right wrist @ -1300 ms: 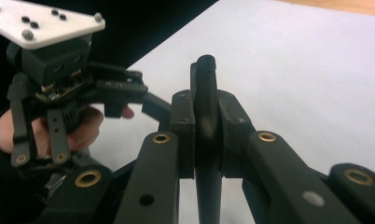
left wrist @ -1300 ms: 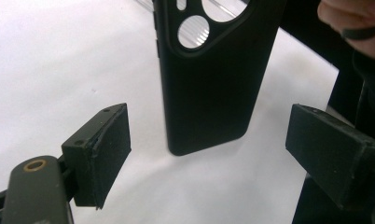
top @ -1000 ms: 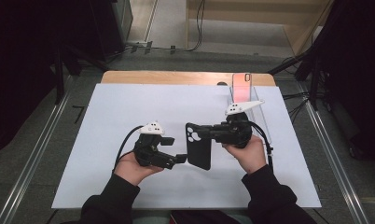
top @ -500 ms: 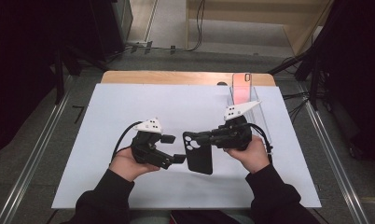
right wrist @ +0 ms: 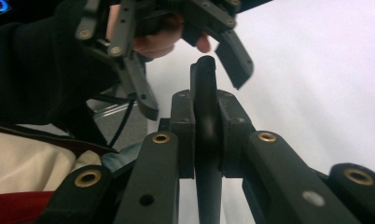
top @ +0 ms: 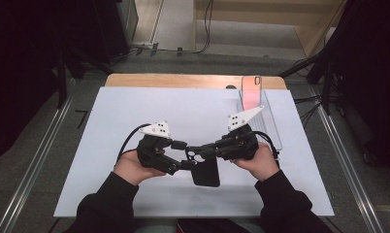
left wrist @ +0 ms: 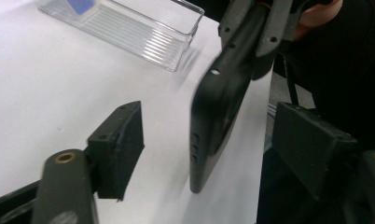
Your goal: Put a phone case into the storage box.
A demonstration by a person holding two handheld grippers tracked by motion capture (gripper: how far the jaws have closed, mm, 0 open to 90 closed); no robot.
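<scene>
The right gripper is clamped narrowly on a black phone case: in the right gripper view its two pads press flat against either face of the case, which stands edge-on between them and runs away from the camera toward the other hand. In the high view the case hangs just above the white sheet, near the person's edge of the bench, its camera-cutout end in the right gripper's jaws and its long body pointing toward the person.

The left gripper stands wide open, and its jaws have just been closing a little. In the left gripper view the case sits between its two black pads, edge-on with the side buttons showing, but a clear gap lies on each side and neither pad touches it. The left pad is well off the case; the right pad is nearer, still apart from it.

Both hands rest close together at the middle of the near half of the white sheet, the grippers pointing at each other so that their tips meet at the case.

Farther out, at the right far corner of the sheet, a clear plastic tray lies on the bench, with a pink phone standing at its far end. In the left gripper view the ribbed wall of that tray shows beyond the case.
</scene>
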